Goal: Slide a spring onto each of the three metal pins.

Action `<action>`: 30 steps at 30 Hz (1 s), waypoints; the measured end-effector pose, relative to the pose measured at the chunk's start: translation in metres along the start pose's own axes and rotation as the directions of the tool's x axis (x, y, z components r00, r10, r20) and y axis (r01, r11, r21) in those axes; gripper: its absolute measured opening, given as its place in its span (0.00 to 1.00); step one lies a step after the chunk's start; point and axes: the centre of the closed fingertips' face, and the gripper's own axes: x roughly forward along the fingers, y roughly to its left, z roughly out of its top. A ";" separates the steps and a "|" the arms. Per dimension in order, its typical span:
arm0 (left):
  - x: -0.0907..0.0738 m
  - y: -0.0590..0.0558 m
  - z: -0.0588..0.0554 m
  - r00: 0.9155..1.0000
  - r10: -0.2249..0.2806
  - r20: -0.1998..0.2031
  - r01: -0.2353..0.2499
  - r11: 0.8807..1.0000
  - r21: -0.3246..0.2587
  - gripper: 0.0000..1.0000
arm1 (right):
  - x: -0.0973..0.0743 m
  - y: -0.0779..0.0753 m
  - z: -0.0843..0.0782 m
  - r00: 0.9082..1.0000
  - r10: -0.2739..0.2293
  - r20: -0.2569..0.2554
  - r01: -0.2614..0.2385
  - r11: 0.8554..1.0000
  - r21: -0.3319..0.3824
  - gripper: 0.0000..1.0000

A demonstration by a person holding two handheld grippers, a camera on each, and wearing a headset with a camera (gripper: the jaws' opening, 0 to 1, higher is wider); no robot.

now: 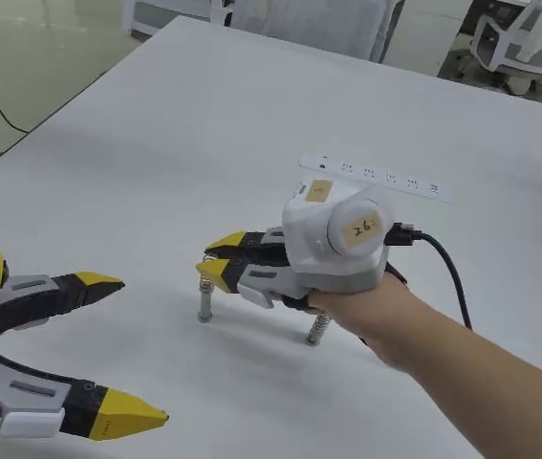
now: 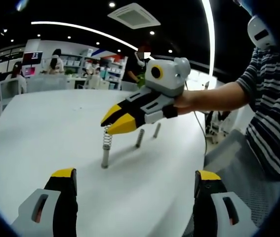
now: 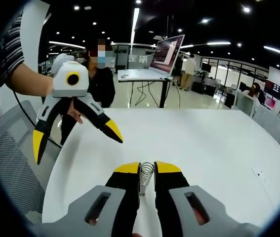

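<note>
My right gripper (image 1: 215,258) is shut on a small metal spring (image 3: 147,174), its yellow tips pinching the coil from both sides. In the left gripper view that spring (image 2: 107,138) sits over the top of the nearest upright metal pin (image 2: 104,158), right under the right gripper (image 2: 112,123). A second pin (image 2: 139,138) carries a spring, and it also stands by the hand (image 1: 318,330). The third pin (image 2: 156,130) is too small to read. My left gripper (image 1: 129,349) hangs open at the lower left, apart from the pins, with nothing between its fingers.
A white power strip (image 1: 376,177) lies beyond the right gripper, and a black cable (image 1: 443,260) trails from the gripper across the white table (image 1: 156,143). Office chairs (image 1: 519,43) stand past the far edge. A person stands behind the left gripper (image 3: 76,139).
</note>
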 end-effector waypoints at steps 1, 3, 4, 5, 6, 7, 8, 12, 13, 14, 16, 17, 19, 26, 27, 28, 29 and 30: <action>0.000 0.001 0.000 1.000 0.001 0.000 -0.001 1.000 0.000 0.96 | 0.000 0.001 0.000 1.000 0.002 -0.001 -0.002 1.000 0.003 0.07; -0.001 0.001 0.000 1.000 0.003 0.000 -0.003 1.000 0.000 0.96 | 0.001 0.001 -0.001 1.000 0.001 0.000 -0.001 1.000 0.006 0.08; -0.001 0.001 0.000 1.000 0.003 0.000 -0.003 1.000 -0.001 0.96 | 0.002 0.001 -0.001 1.000 0.001 -0.001 -0.001 1.000 0.008 0.08; -0.001 0.001 0.000 1.000 0.002 0.000 -0.002 1.000 -0.002 0.96 | 0.002 0.000 -0.002 1.000 0.001 -0.003 -0.001 1.000 0.008 0.08; 0.000 0.001 0.000 1.000 0.001 -0.001 -0.001 1.000 -0.002 0.96 | 0.004 0.001 -0.004 1.000 0.000 -0.009 0.000 1.000 0.007 0.08; 0.000 0.001 -0.001 1.000 0.001 -0.003 -0.001 1.000 0.000 0.96 | 0.005 0.001 -0.006 1.000 0.001 -0.014 -0.001 1.000 0.005 0.08; 0.001 0.000 -0.001 1.000 0.000 -0.004 0.000 1.000 -0.001 0.96 | 0.007 0.002 -0.009 1.000 0.004 -0.024 -0.004 1.000 0.001 0.08; 0.002 0.000 -0.002 1.000 0.001 -0.007 -0.001 1.000 -0.001 0.96 | 0.012 0.003 -0.021 0.998 0.003 -0.067 -0.003 1.000 -0.006 0.08; 0.002 0.000 -0.002 1.000 0.002 -0.007 -0.002 1.000 -0.002 0.96 | 0.013 0.004 -0.023 0.998 0.007 -0.070 -0.006 1.000 0.004 0.08; 0.002 0.000 -0.002 1.000 0.000 -0.007 -0.001 1.000 -0.003 0.96 | 0.015 0.004 -0.024 0.997 0.009 -0.071 -0.009 1.000 0.009 0.08; 0.003 -0.001 -0.002 1.000 -0.002 -0.009 0.002 1.000 -0.002 0.96 | 0.018 0.005 -0.029 0.996 0.015 -0.089 -0.015 1.000 0.005 0.08; 0.004 -0.001 -0.002 1.000 -0.004 -0.009 0.004 1.000 -0.001 0.96 | 0.019 0.005 -0.032 0.995 0.013 -0.098 -0.012 1.000 0.005 0.08; 0.005 -0.002 -0.001 1.000 -0.007 -0.007 0.007 1.000 -0.007 0.96 | 0.021 0.005 -0.035 0.995 0.011 -0.104 -0.010 1.000 0.012 0.08; 0.007 0.000 0.003 1.000 -0.005 0.004 0.005 1.000 -0.007 0.96 | 0.024 0.008 -0.044 0.993 0.021 -0.115 -0.022 1.000 -0.002 0.08; 0.008 0.000 0.003 1.000 -0.005 0.004 0.005 1.000 -0.009 0.96 | 0.024 0.008 -0.046 0.992 0.021 -0.124 -0.021 1.000 0.001 0.08; 0.009 0.000 0.004 1.000 -0.006 0.004 0.006 1.000 -0.010 0.95 | 0.024 0.008 -0.045 0.993 0.020 -0.118 -0.021 1.000 -0.003 0.08; 0.010 -0.001 0.004 1.000 -0.006 0.004 0.006 1.000 -0.009 0.96 | 0.024 0.007 -0.045 0.992 0.019 -0.121 -0.019 1.000 0.002 0.08; 0.011 -0.001 0.004 1.000 -0.009 0.003 0.009 1.000 -0.008 0.95 | 0.023 0.006 -0.044 0.992 0.021 -0.121 -0.019 1.000 0.017 0.08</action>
